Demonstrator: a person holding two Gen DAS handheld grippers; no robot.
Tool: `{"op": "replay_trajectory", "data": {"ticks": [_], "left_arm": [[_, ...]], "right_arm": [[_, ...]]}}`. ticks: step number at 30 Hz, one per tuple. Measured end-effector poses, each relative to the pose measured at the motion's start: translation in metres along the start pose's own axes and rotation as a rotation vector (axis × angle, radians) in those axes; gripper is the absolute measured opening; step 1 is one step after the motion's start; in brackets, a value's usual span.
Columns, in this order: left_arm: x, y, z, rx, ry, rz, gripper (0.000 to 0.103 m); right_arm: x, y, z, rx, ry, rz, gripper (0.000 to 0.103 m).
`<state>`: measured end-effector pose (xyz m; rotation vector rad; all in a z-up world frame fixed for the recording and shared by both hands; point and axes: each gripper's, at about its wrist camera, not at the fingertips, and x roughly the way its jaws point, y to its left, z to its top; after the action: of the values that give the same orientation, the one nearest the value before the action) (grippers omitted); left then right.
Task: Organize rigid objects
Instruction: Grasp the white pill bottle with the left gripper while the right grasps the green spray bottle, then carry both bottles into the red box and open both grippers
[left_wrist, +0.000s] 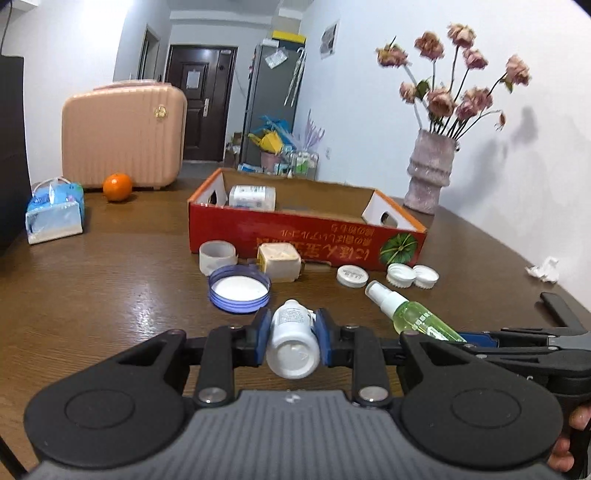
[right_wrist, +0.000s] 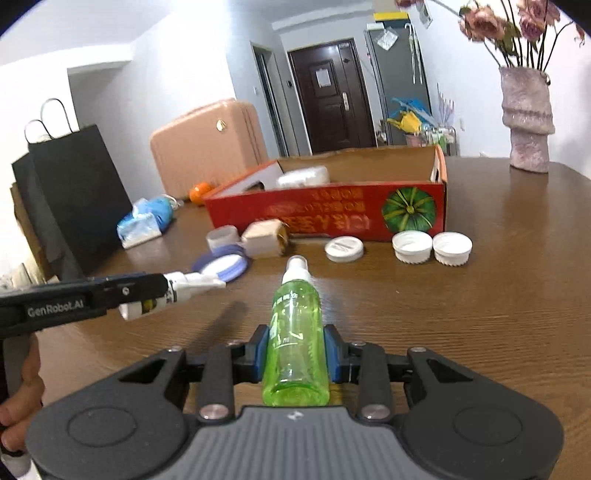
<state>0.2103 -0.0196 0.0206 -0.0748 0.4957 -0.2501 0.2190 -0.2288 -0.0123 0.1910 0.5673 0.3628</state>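
My left gripper (left_wrist: 291, 332) is shut on a small white bottle (left_wrist: 292, 343) and holds it above the brown table; from the right wrist view the bottle (right_wrist: 173, 293) shows at the left. My right gripper (right_wrist: 295, 354) is shut on a green spray bottle (right_wrist: 295, 332), nozzle pointing forward; the spray bottle also shows in the left wrist view (left_wrist: 410, 310). A red cardboard box (left_wrist: 306, 236) stands open ahead with a white jar (left_wrist: 252, 197) lying inside. The box also shows in the right wrist view (right_wrist: 328, 214).
In front of the box lie a blue lid (left_wrist: 239, 290), a clear ring (left_wrist: 217, 255), a beige cube (left_wrist: 279, 262) and three white caps (left_wrist: 352, 276). An orange (left_wrist: 117, 187), tissue pack (left_wrist: 55, 212), pink suitcase (left_wrist: 123, 136), vase (left_wrist: 430, 171) and crumpled paper (left_wrist: 543, 269) stand around.
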Motion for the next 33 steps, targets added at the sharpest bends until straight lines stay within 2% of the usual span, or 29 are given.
{"op": "replay_trajectory", "data": {"ticks": [10, 18, 21, 25, 30, 33], "left_arm": [[-0.043, 0.000, 0.003, -0.009, -0.089, -0.038, 0.027], [-0.030, 0.013, 0.010, -0.044, -0.082, -0.028, 0.027], [-0.013, 0.016, 0.025, -0.042, -0.081, -0.028, 0.027], [0.023, 0.023, 0.062, -0.052, -0.069, -0.055, 0.027], [0.085, 0.027, 0.119, -0.050, -0.035, -0.087, 0.027], [0.137, 0.029, 0.147, -0.080, 0.036, -0.120, 0.027]], "right_arm": [[-0.039, 0.019, 0.014, -0.001, -0.092, -0.010, 0.030], [-0.036, 0.022, 0.030, -0.022, -0.118, -0.013, 0.030], [-0.025, 0.015, 0.042, -0.021, -0.124, -0.023, 0.030], [-0.007, -0.003, 0.070, -0.016, -0.142, -0.041, 0.030], [0.039, -0.047, 0.128, 0.056, -0.129, -0.079, 0.030], [0.077, -0.069, 0.156, 0.089, -0.086, -0.120, 0.030]]}}
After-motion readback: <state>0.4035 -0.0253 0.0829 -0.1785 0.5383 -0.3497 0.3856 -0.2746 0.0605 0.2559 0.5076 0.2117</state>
